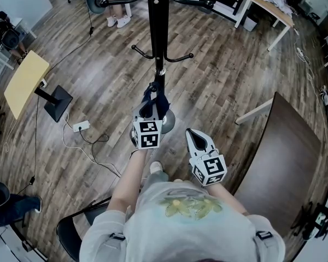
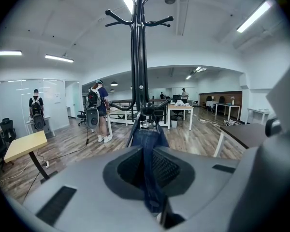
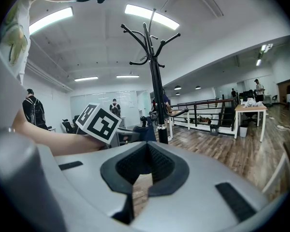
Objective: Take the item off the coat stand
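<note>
The jaws of our left gripper [image 2: 147, 152] pinch the blue cloth [image 2: 146, 136]; the coat stand [image 2: 138, 81] rises just beyond them; our right gripper [image 3: 145, 148] seems pressed together.

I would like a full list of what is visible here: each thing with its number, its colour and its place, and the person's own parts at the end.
black metal coat stand: one, black, centre, on the grey-brown wooden floor.
dark blue denim cloth: one, dark blue, hanging low on the stand.
yellow flat table top: one, yellow, left of the stand.
dark brown table: one, brown, right side.
white power strip: one, white, on the floor, left.
black chair: one, black, lower left of the head view.
people with backpacks: two, dark clothes, left background.
left gripper: one, grey, shut on the cloth.
right gripper: one, grey, shut, empty.
</note>
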Tool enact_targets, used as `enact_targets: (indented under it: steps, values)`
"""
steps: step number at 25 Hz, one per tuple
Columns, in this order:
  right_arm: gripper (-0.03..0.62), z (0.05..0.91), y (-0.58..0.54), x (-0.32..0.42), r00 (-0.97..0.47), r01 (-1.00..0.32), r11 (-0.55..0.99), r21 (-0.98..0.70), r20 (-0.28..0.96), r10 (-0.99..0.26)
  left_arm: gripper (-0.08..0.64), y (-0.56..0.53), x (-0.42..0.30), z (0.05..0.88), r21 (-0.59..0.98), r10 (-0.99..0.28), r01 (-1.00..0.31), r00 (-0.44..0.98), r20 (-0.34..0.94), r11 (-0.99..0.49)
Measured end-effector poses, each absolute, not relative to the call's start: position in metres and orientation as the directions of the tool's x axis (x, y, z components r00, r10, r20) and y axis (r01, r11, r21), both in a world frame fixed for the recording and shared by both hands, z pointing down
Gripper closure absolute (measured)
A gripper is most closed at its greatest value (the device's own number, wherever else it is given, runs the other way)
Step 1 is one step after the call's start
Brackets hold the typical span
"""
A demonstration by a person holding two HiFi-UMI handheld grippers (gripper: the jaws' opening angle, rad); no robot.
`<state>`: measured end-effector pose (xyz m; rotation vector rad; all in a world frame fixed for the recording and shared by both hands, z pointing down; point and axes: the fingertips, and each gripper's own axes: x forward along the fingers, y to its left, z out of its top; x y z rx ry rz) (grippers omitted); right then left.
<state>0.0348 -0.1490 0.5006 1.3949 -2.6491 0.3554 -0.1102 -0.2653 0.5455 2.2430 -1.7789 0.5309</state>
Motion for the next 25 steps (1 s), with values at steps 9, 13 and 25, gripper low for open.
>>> enact_targets:
  steps: [9, 13, 25]
  values:
    - [0.586, 0.502, -0.150, 0.037, -0.568, -0.823, 0.548, -0.148, 0.223, -0.792, 0.529, -0.266, -0.108, 0.539, -0.026, -0.892, -0.972, 0.202, 0.404, -0.232]
    - [0.586, 0.504, -0.149, 0.036, -0.568, -0.823, 0.548, -0.149, 0.225, -0.792, 0.529, -0.266, -0.108, 0.533, -0.028, -0.897, -0.971, 0.206, 0.390, -0.235]
    - [0.586, 0.503, -0.146, 0.038, -0.569, -0.823, 0.549, -0.148, 0.218, -0.793, 0.529, -0.262, -0.104, 0.521, -0.019, -0.904, -0.971, 0.215, 0.370, -0.239]
